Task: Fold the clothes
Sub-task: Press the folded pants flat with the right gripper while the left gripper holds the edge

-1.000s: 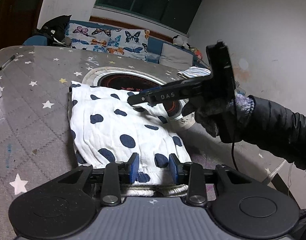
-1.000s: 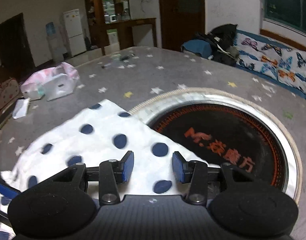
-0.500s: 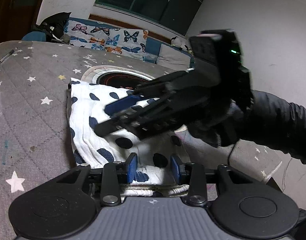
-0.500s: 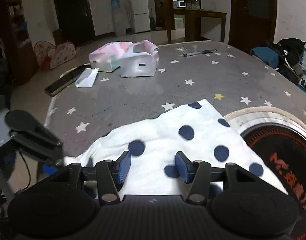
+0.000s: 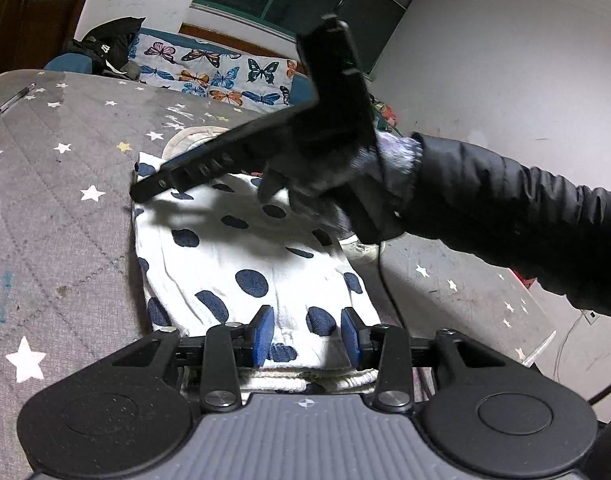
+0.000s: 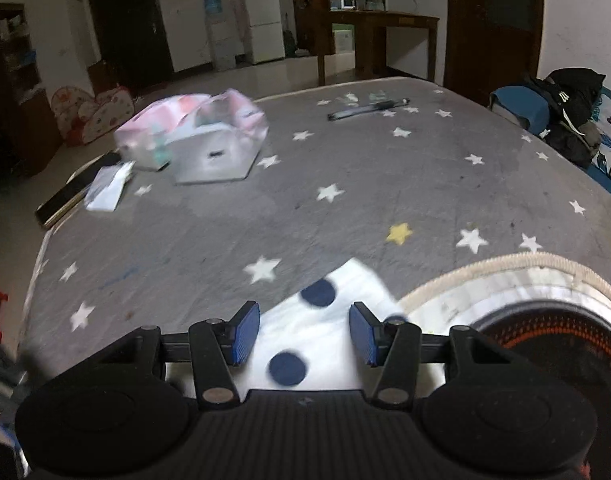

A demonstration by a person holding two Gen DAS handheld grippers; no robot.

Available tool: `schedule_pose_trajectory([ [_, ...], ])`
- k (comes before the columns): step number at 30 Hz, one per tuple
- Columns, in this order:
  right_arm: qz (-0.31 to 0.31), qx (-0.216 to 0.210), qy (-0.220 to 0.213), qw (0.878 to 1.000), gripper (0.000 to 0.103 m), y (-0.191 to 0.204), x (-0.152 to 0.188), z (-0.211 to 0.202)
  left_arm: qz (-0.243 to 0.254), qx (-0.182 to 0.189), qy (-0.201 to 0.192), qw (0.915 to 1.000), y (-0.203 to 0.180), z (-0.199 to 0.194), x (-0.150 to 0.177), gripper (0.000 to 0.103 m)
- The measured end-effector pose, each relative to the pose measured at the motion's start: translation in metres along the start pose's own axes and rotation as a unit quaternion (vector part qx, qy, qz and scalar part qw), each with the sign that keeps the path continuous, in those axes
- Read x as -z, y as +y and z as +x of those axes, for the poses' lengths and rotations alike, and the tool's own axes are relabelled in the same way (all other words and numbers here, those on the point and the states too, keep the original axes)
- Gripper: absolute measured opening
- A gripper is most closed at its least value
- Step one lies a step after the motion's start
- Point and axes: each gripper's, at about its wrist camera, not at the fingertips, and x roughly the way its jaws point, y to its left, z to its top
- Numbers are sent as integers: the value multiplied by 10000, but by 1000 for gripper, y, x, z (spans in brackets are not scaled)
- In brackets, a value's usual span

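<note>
A white garment with navy dots point(image 5: 233, 264) lies folded flat on the grey star-patterned table cover point(image 5: 57, 208). My left gripper point(image 5: 306, 336) is open at the garment's near edge, where flat cloth shows between its blue pads point(image 5: 261, 334). A gloved hand in a dark sleeve point(image 5: 505, 204) holds my right gripper point(image 5: 149, 190) across the garment, its tips at the far left corner. In the right wrist view that corner of the garment point(image 6: 329, 312) lies between the separated pads point(image 6: 245, 334) of the open right gripper point(image 6: 304, 334); the pads do not press on it.
A round dark hotplate with a cream rim point(image 6: 505, 276) is set into the table beside the garment. Pink-white boxes point(image 6: 193, 140), a paper packet point(image 6: 105, 186), a phone point(image 6: 65, 200) and a pen point(image 6: 369, 106) lie farther off. A butterfly-print sofa point(image 5: 209, 68) stands behind the table.
My right gripper has swept left across the garment, from the hotplate side to the far left corner, and has rolled. The left gripper has stayed at the near edge.
</note>
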Motion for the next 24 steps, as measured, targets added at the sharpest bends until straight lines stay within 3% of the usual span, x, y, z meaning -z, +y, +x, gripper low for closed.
schedule_pose_trajectory([
  [4, 150, 179, -88, 9997, 49, -10, -12, 6, -2, -25, 7, 10000, 0, 1, 0, 40],
  [9, 229, 330, -224, 9989, 50, -10, -13, -15, -32, -86, -9, 10000, -1, 0, -1, 44],
  [24, 217, 425, -95, 9988, 58, 33, 71, -77, 91, -421, 4, 9991, -13, 1, -2, 52],
])
